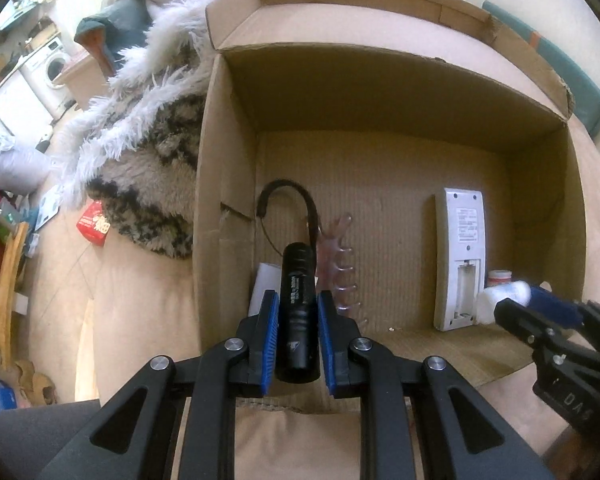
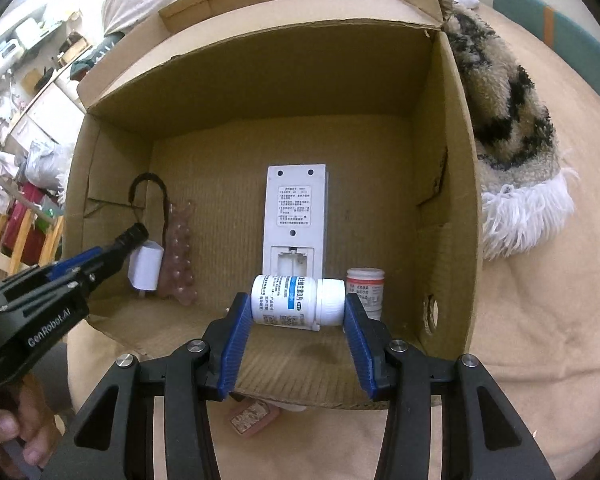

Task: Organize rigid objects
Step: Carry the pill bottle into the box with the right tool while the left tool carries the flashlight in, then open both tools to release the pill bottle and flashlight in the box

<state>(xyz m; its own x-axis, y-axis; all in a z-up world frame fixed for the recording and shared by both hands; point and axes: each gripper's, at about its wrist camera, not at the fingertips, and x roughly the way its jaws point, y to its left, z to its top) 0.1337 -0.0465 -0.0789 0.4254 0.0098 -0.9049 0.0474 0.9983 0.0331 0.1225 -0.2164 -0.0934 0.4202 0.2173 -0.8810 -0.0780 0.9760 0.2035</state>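
Only the right wrist view is showing a person's hand (image 2: 16,432). Left claw (image 1: 299,322) is pinching a black flashlight (image 1: 299,312); right claw (image 2: 298,322) is pinching a white bottle (image 2: 296,302), both inside the cardboard box (image 2: 260,80), which is holding a remote (image 2: 296,216), hair clip (image 1: 340,264), white charger (image 2: 146,272) and 1 small jar (image 2: 366,284).

Left of box: shaggy white-and-black rug (image 1: 148,184) on beige floor (image 1: 132,320), red packet (image 1: 93,227) by rug edge. Far left: washing machine (image 1: 54,66), white bag (image 1: 14,166), wooden rack (image 1: 4,280). Teal cushion (image 1: 568,68) beyond box, right. Small pink packet (image 2: 254,418) on floor at box's near edge.
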